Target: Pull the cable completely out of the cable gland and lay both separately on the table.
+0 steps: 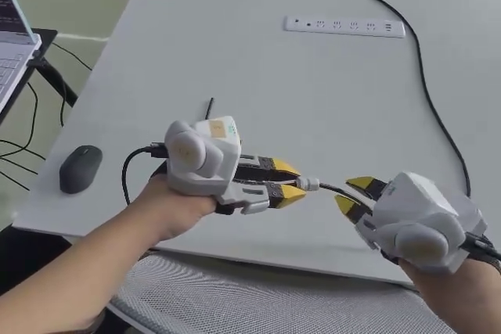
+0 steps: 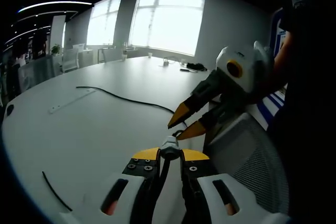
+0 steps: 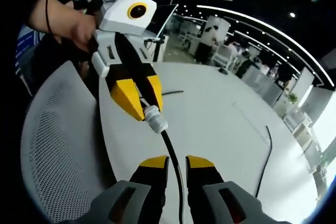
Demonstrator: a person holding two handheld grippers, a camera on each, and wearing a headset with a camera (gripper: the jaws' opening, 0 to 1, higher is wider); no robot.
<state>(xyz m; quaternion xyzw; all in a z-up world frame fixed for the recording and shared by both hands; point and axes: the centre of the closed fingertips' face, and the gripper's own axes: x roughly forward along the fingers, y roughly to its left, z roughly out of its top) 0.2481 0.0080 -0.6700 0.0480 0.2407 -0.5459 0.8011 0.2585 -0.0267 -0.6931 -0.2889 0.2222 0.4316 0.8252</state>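
Note:
The small white cable gland (image 1: pixel 308 184) is pinched at the tip of my left gripper (image 1: pixel 295 181), which is shut on it above the table's near edge. In the left gripper view the gland (image 2: pixel 169 147) sits between the yellow fingertips (image 2: pixel 144 154). A thin black cable (image 1: pixel 333 188) runs out of the gland toward my right gripper (image 1: pixel 355 195). That gripper is open, with the cable (image 3: pixel 176 179) passing between its fingers (image 3: pixel 152 162). The gland (image 3: pixel 156 120) and the left gripper (image 3: pixel 149 111) face the right gripper view.
A white power strip (image 1: pixel 344 26) lies far back on the white table (image 1: pixel 235 52), with a black cord (image 1: pixel 438 115) trailing down the right side. A dark mouse (image 1: pixel 81 168) is near the left edge, a laptop (image 1: pixel 12 44) beyond it. A mesh chair (image 1: pixel 258 295) is below.

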